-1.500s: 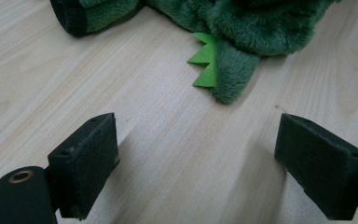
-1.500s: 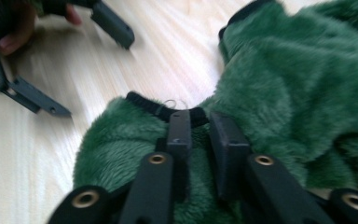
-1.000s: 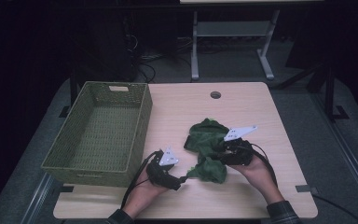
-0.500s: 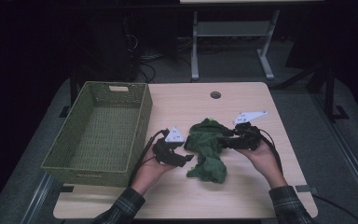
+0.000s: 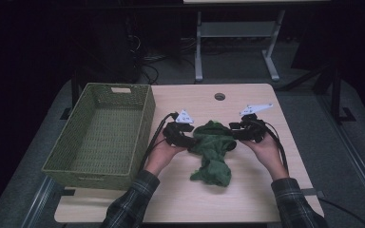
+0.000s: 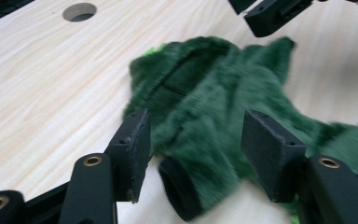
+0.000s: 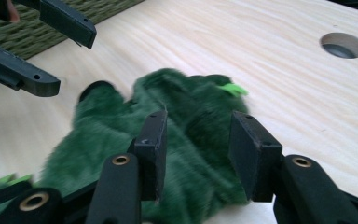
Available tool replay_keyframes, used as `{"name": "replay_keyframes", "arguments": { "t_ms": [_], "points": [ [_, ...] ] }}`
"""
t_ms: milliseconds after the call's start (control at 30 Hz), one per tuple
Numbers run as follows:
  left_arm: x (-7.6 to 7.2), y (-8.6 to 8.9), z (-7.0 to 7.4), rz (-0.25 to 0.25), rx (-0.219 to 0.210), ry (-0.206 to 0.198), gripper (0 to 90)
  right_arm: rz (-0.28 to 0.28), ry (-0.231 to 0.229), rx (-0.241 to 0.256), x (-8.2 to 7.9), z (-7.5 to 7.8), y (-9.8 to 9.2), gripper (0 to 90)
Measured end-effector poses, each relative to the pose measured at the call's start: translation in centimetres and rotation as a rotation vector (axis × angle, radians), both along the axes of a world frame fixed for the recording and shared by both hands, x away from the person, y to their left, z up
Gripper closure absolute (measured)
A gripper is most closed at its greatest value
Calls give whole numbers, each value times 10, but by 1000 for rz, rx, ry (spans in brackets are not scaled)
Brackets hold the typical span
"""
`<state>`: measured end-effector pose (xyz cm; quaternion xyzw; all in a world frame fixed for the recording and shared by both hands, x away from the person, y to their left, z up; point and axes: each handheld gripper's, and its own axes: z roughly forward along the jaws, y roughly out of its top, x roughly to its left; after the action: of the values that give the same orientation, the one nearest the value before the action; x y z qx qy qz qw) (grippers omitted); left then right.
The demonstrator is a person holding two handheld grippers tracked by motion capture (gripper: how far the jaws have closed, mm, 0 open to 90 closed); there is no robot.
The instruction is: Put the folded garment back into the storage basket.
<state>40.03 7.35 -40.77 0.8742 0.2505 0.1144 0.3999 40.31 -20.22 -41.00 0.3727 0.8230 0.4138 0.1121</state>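
Both grippers moved up-table, now flanking the green plush garment (image 5: 213, 149) on the table (image 5: 247, 199). Left gripper (image 6: 193, 140) and right gripper (image 7: 196, 140) jaws apart over fur, gripping nothing. Garment's folds blurred, shape unclear.

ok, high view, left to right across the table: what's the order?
Green wicker basket → left hand-held gripper → green plush garment → right hand-held gripper.

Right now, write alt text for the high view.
A person's two hands hold black tools, left tool and right tool, against opposite sides of a crumpled fuzzy dark green cloth on a light wooden table. An empty green woven basket sits at left.
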Motion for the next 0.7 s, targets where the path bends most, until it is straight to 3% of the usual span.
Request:
{"name": "replay_keyframes", "arguments": {
  "t_ms": [100, 233, 600, 700],
  "points": [
    [12, -3, -2, 6, 3, 9, 425, -18, -24, 14, 7, -1, -3, 562],
    [30, -7, -10, 19, 11, 41, 431, -39, 10, -19, 19, -6, -2, 545],
    [58, -18, -37, 21, 66, 83, 462, -35, 68, -74, 34, -29, 0, 560],
    [63, -20, -44, 23, 48, 98, 501, -31, 82, -86, 38, -37, 1, 580]
  ]
}}
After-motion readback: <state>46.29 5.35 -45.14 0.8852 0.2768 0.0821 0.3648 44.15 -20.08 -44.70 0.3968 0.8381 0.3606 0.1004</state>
